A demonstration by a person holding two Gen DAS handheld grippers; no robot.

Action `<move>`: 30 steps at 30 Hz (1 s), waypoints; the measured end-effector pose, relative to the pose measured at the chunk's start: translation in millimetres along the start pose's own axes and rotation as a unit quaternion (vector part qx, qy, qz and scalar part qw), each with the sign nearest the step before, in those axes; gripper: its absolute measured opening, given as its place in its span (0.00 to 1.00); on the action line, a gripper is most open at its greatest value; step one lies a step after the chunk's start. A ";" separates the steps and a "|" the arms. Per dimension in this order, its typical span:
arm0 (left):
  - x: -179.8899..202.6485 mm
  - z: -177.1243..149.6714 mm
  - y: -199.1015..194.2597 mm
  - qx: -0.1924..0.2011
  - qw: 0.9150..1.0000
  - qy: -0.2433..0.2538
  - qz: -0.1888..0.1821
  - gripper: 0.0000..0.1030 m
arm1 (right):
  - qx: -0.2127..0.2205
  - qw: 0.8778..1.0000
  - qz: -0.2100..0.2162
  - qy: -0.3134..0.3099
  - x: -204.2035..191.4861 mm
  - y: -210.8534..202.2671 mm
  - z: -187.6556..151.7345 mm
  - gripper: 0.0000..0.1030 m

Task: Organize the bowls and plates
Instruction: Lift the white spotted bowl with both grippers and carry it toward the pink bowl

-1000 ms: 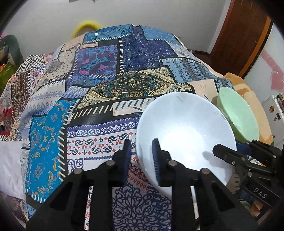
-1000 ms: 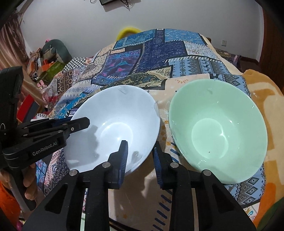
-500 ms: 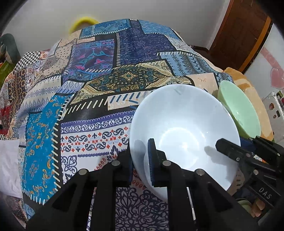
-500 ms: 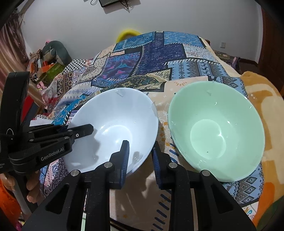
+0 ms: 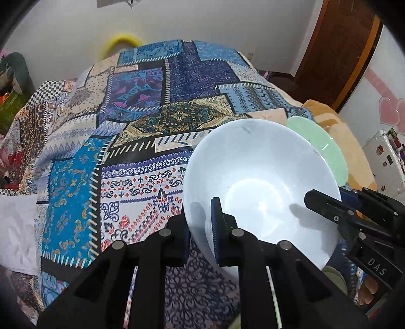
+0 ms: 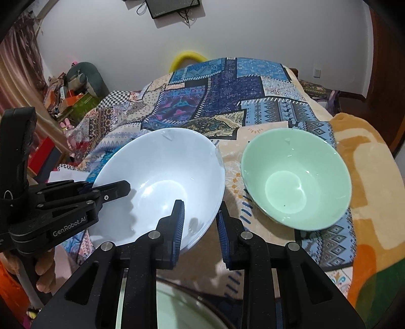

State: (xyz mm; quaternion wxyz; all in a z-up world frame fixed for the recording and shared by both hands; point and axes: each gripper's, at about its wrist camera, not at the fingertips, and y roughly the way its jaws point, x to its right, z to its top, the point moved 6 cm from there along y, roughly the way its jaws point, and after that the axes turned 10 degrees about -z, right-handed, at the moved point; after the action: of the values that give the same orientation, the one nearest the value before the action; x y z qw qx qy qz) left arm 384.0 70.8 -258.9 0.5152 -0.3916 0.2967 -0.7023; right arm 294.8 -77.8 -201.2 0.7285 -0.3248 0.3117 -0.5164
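The white bowl hangs tilted above the bed, beside the green bowl. Both the left claw and right claw pinch its rim. It looks rigid, glossy, breakable; opposite rim grips suit it.

My left gripper has its jaws on the near-left rim of the larger bowl, one finger inside and one outside, and my right gripper has its jaws across the same bowl's near-right rim. The smaller bowl sits on the bed just to the right of it, apart from it. A wall screen hangs behind the bed.
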 end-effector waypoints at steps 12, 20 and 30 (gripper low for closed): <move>17.8 -17.7 -60.4 0.032 0.999 0.002 0.001 0.13 | 0.029 1.000 0.010 -0.003 -14.6 -50.5 -4.7 0.23; 28.1 -35.7 -103.9 0.054 0.999 0.003 0.005 0.13 | 0.042 0.999 0.018 -0.006 -27.6 -76.4 -15.8 0.23; 25.4 -71.3 -139.8 0.067 0.998 -0.015 0.008 0.13 | 0.045 0.998 0.029 -0.023 -50.9 -93.8 -36.2 0.23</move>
State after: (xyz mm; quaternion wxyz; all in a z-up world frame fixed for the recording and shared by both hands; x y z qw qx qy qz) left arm 250.2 88.4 -174.9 0.5505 -0.3642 0.2441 -0.7104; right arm 200.8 -58.7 -142.1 0.7642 -0.2943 0.2801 -0.5009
